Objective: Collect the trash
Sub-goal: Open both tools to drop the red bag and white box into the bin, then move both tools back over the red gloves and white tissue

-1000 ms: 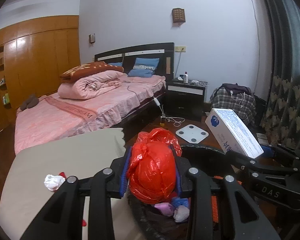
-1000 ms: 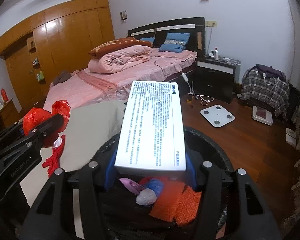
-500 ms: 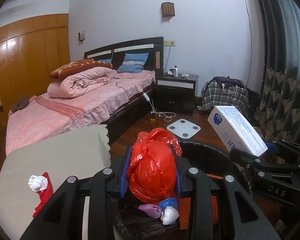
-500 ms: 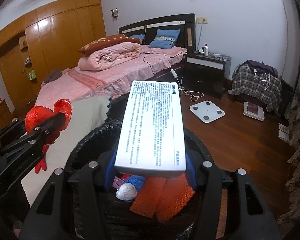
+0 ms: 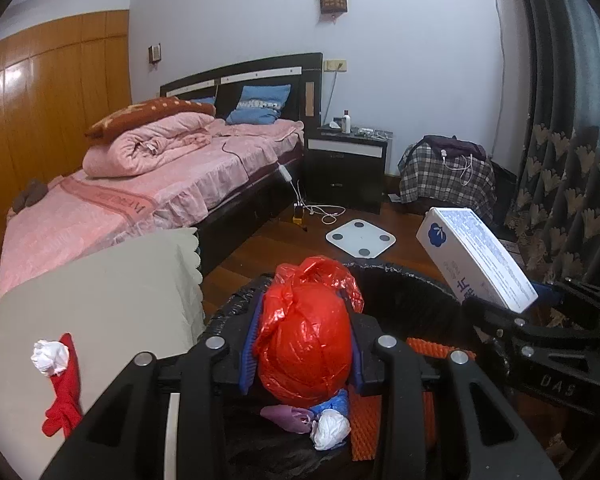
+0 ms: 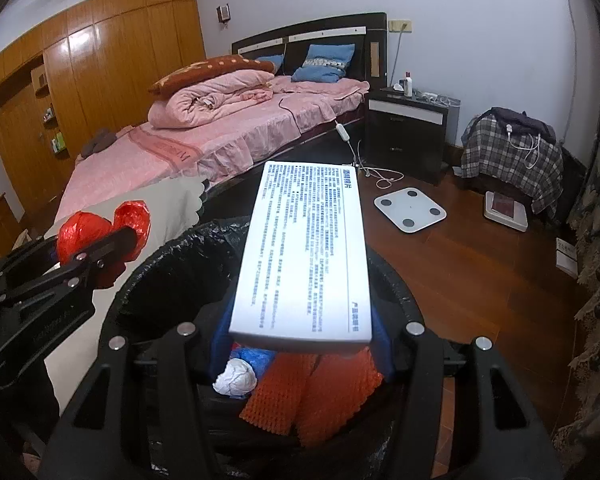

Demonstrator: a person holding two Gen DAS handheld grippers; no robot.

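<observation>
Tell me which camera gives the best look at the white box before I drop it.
The right wrist view: the white box fills the centre, printed face up, clamped in the right gripper over the trash bin. The left wrist view shows it only obliquely at the right edge.

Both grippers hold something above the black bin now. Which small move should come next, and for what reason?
Probably open the left gripper and let the red bag fall. It hangs over the mouth of the bin, where orange netting and a white wad already lie. The right gripper, shut on the white box, is also above the opening and could release after.
</observation>
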